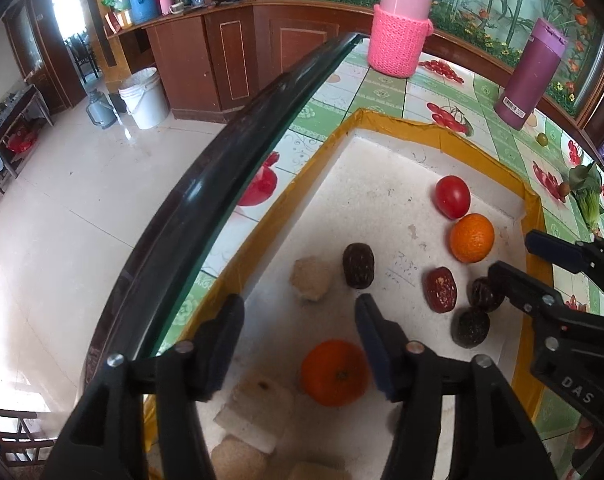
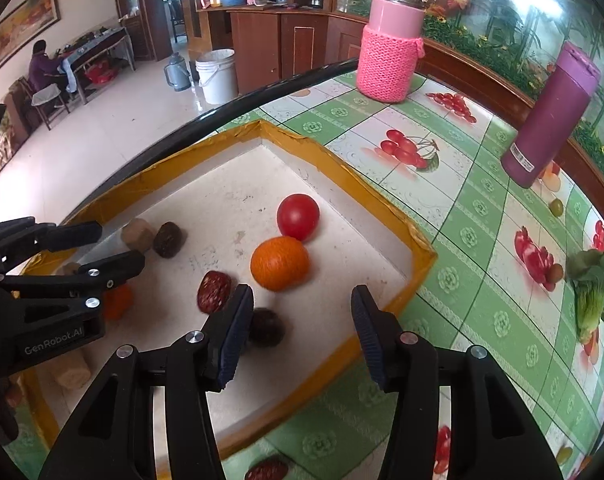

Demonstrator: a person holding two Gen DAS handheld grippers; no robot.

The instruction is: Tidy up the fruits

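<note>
Fruit sits loose in the white tray (image 1: 382, 184) with the yellow taped rim. Your left gripper (image 1: 298, 344) hangs over the near end of it, jaws apart, nothing pressed between the pads. An orange (image 1: 334, 372) lies on the tray floor just below and between your left fingers, close to the right-hand pad but apart from it. Ahead of the left fingertips: a tan lump (image 1: 312, 278) and a dark date (image 1: 359, 266), side by side.

Off to the right of your left gripper, a red date (image 1: 440, 290), then two darker dates (image 1: 470, 328) bunched near your right gripper (image 1: 514, 264). Beyond them a second orange (image 1: 472, 238) touches a tomato (image 1: 453, 197).

Your right gripper (image 2: 298, 320) is also parted and empty. A dark date (image 2: 266, 328) lies just past its left pad, partly hidden by it; whether they touch you cannot tell. The red date (image 2: 214, 292) is left of that, the second orange (image 2: 280, 262) just ahead, the tomato (image 2: 298, 216) behind it.

Pale blocks (image 1: 258, 404) lie under your left gripper at the tray's near edge. One more date (image 2: 267, 470) lies outside the tray on the green fruit-print tablecloth (image 2: 462, 240), below your right gripper.

Further out on the table: a leafy green (image 2: 592, 292) to the right, a purple flask (image 2: 550, 120), a pink knit-sleeved jar (image 2: 390, 40).
</note>
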